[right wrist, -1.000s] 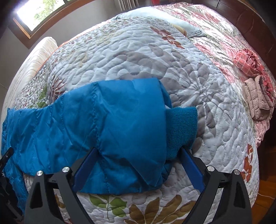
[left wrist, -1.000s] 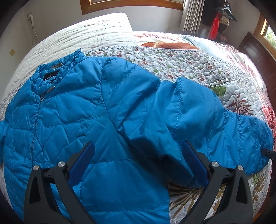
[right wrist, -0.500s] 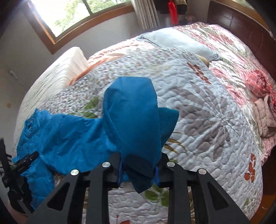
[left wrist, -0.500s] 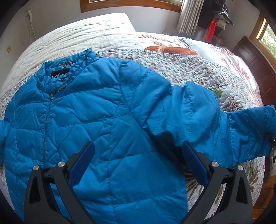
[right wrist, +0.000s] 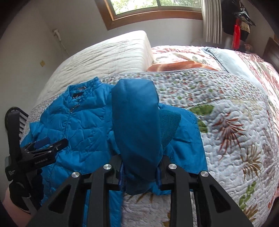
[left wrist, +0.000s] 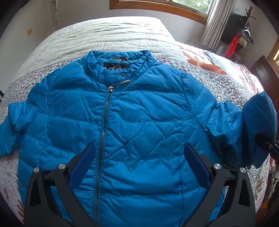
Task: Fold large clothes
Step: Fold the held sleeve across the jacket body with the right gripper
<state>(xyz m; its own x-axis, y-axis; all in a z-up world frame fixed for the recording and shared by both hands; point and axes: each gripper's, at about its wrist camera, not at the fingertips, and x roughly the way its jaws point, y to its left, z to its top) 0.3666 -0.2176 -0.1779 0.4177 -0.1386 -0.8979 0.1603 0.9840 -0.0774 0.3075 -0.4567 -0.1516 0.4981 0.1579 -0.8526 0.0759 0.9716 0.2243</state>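
Observation:
A blue quilted jacket (left wrist: 139, 125) lies front up on the bed, zipped, collar toward the far side. My left gripper (left wrist: 139, 165) is open and empty, hovering over the jacket's lower front; it also shows in the right wrist view (right wrist: 45, 145). My right gripper (right wrist: 139, 172) is shut on the jacket's right sleeve (right wrist: 136, 122) near the knit cuff (right wrist: 169, 125) and holds it lifted above the bed. The lifted sleeve shows at the right edge of the left wrist view (left wrist: 258, 125).
A floral quilt (right wrist: 235, 122) covers the bed, with a white folded cover (left wrist: 104, 40) beyond the collar. A window (right wrist: 153, 7), a curtain (right wrist: 211, 21) and hanging clothes (right wrist: 238, 19) are at the back. A dark wooden bed frame (left wrist: 263, 75) stands at the right.
My right gripper closed on the sleeve end and lifted it up and leftward toward the jacket body. My left gripper swung left to sit centred over the jacket front, still open.

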